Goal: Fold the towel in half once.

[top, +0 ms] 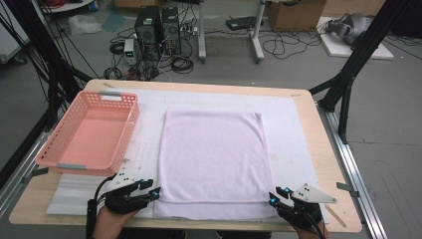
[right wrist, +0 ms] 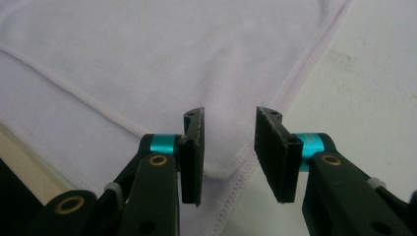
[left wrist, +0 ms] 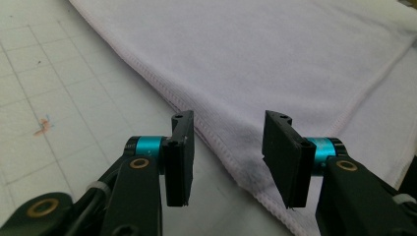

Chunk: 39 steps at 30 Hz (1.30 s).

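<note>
The towel lies flat on the surface, folded over once it seems, its near hem running between the two tongs. Its near left corner sits just ahead of the left tongs; in the left gripper view the stitched edge passes diagonally through the gap between the jaws. The right tongs stand at the near right corner, and in the right gripper view that corner lies right between the jaws.

Both tongs are partly open and hold nothing — the pads stand clear of the cloth on either side, with the hem in the gap.

As a judgement: the work is at the grasping step. The corners are lined up but not yet pinched, and any lifting or folding is left to do.

Ahead of the tongs the white mat gives open room past the towel's far edge. The pink basket stands ahead of the left tongs and further to the left — near the towel's left side but apart from it. The surface's near edge lies close behind both tongs, so there is little room to draw back.
</note>
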Each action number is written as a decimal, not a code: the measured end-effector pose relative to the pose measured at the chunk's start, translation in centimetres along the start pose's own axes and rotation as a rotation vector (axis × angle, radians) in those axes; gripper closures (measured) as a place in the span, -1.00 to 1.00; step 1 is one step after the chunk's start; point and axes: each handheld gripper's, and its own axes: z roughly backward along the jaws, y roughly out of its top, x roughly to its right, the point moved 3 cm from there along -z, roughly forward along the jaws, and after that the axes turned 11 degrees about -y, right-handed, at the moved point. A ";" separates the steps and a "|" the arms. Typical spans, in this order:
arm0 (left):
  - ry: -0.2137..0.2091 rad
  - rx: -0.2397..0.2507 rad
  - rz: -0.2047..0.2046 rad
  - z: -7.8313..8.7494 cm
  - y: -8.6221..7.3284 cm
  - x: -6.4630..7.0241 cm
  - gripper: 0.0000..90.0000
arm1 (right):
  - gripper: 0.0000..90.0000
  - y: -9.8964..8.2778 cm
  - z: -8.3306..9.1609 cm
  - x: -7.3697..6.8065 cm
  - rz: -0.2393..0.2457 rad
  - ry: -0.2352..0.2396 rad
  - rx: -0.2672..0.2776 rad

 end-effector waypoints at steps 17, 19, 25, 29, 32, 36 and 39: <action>0.018 -0.033 -0.093 -0.4 -0.4 0.9 0.87 | 0.90 -0.7 -1.5 -0.8 0.085 0.048 -0.086; 0.012 -0.010 -0.091 -0.1 -0.2 1.0 0.87 | 0.91 -0.6 -1.5 -0.7 0.082 0.050 -0.079; 0.004 0.029 -0.094 0.6 0.1 1.4 0.87 | 0.91 -0.3 -0.9 -0.4 0.062 0.054 -0.051; -0.009 0.052 -0.084 1.2 0.2 1.9 0.89 | 0.92 -0.1 -0.3 -0.4 0.056 0.061 -0.032; -0.025 0.064 -0.075 1.9 0.2 2.4 0.89 | 0.92 0.2 0.3 -0.4 0.060 0.062 -0.012; -0.042 0.067 -0.073 2.3 0.1 3.1 0.90 | 0.92 0.4 1.6 -0.5 0.064 0.068 0.007; -0.059 0.056 -0.075 2.4 -0.1 3.7 0.90 | 0.92 0.1 2.6 -0.7 0.074 0.071 0.006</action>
